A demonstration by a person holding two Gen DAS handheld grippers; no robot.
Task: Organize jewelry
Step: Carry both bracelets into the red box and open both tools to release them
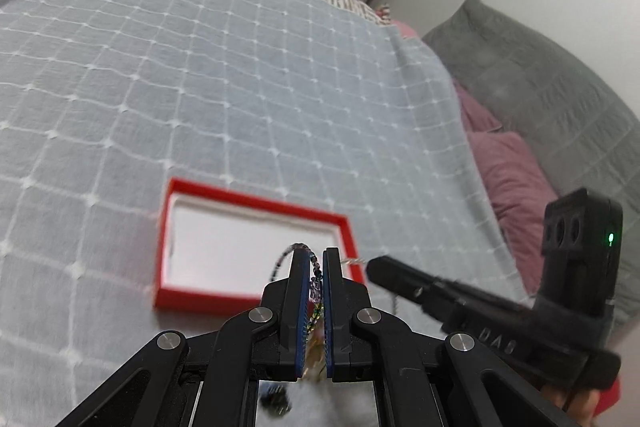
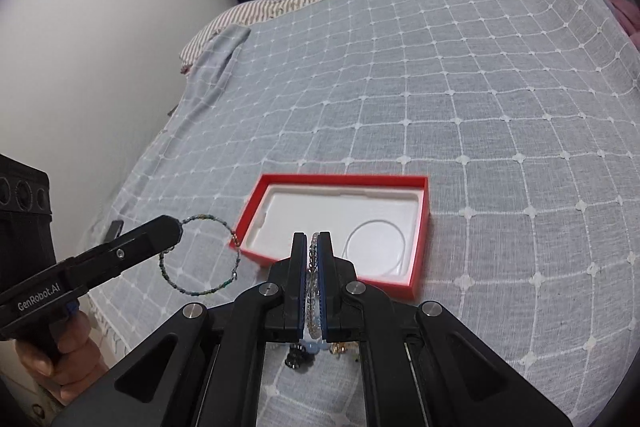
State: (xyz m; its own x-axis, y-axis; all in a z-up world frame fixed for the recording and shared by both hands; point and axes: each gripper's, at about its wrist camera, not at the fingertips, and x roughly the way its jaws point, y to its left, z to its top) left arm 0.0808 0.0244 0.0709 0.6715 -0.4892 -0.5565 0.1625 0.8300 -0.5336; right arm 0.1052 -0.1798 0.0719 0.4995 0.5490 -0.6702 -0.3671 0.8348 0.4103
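1. Left wrist view: the left gripper (image 1: 316,259) has its jaws pressed together on a beaded bracelet (image 1: 316,291). Dark and coloured beads run down the narrow slit between the blue pads (image 1: 304,311), and a short arc of beads loops out past the left fingertip.
2. Same view: a red box (image 1: 256,251) lies open on the bed (image 1: 200,87), which is covered by a grey-blue checked blanket. The box has a white insert; its contents are blurred here.
3. Same view: the right gripper (image 1: 374,267) enters from the right edge, its tip just beside the box's near right corner. A thin pale strand shows between its tip and the left gripper. A grey pillow (image 1: 540,87) and a purple cushion (image 1: 512,179) lie along the right side of the bed.
4. Right wrist view: the right gripper (image 2: 315,239) has its jaws clamped on a pale beaded bracelet (image 2: 314,283), whose clear and bluish beads fill the gap between the pads.
5. Same view: the left gripper (image 2: 176,227) comes in from the left, held by a hand (image 2: 68,351). The bracelet (image 2: 200,255) hangs from its tip as a full ring, above the blanket and just left of the red box (image 2: 420,235).
6. Same view: a thin white ring-shaped loop (image 2: 376,247) lies in the box's white insert.
7. Same view: small dark, blue and gold pieces (image 2: 312,353) lie on the blanket under the right gripper, too hidden to identify.
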